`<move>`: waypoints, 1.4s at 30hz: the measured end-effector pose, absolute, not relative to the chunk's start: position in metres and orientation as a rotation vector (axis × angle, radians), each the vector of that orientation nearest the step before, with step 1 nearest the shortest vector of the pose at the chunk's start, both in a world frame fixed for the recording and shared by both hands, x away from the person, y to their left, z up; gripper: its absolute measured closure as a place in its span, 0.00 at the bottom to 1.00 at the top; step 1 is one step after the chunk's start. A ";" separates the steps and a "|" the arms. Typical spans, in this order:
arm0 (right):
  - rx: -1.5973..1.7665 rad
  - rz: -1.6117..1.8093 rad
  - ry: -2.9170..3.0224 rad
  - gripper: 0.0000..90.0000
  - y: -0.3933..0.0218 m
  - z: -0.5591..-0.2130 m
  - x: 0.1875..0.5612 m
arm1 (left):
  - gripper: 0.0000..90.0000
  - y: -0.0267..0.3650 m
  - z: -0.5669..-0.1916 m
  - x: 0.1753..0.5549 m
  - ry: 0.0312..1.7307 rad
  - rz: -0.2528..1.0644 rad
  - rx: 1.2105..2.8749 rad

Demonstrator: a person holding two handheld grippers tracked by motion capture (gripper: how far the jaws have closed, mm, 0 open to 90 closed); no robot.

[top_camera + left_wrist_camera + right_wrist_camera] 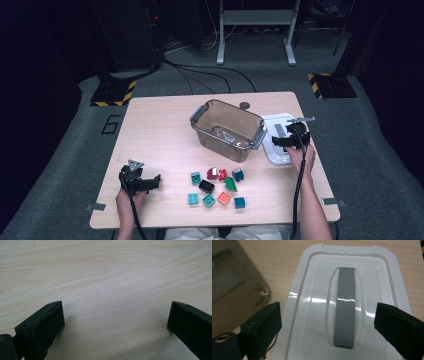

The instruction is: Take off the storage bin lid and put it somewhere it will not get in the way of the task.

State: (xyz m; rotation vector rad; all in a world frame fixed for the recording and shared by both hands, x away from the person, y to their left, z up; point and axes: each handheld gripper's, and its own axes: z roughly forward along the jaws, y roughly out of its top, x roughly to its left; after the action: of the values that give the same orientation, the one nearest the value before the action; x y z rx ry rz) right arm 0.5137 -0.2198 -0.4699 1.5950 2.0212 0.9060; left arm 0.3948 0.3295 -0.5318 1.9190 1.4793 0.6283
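A smoky clear bin (227,130) with grey handles stands open at the middle of the wooden table (160,125). Its white lid (276,140) lies flat on the table just right of it. In the right gripper view the lid (372,290) shows a grey handle strip (345,307) and the bin wall (234,290) at left. My right gripper (287,142) hovers over the lid, open, with nothing between its jaws (328,322). My left gripper (150,182) rests open near the front left over bare wood (115,320). Several small coloured blocks (217,187) lie at the front centre.
A small dark round disc (244,105) lies at the table's far edge behind the bin. Metal clamps (95,206) sit at the front corners. Beyond the table are grey floor, cables and stand feet with yellow-black tape (114,93).
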 end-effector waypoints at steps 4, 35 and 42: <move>1.550 0.940 2.032 0.00 -0.222 -0.467 0.500 | 0.01 0.329 -0.532 0.395 1.479 0.628 1.920; 1.529 0.953 1.994 0.00 -0.225 -0.521 0.368 | 0.01 0.329 -0.532 0.394 1.479 0.630 1.917; 1.550 0.938 1.973 0.00 -0.230 -0.527 0.357 | 0.02 0.329 -0.532 0.394 1.480 0.628 1.917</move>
State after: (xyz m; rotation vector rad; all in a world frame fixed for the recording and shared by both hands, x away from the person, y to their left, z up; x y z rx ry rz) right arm 0.3570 -0.2298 -0.5271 1.5496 1.9729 0.9385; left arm 0.3943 0.3291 -0.5316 1.9173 1.4795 0.6277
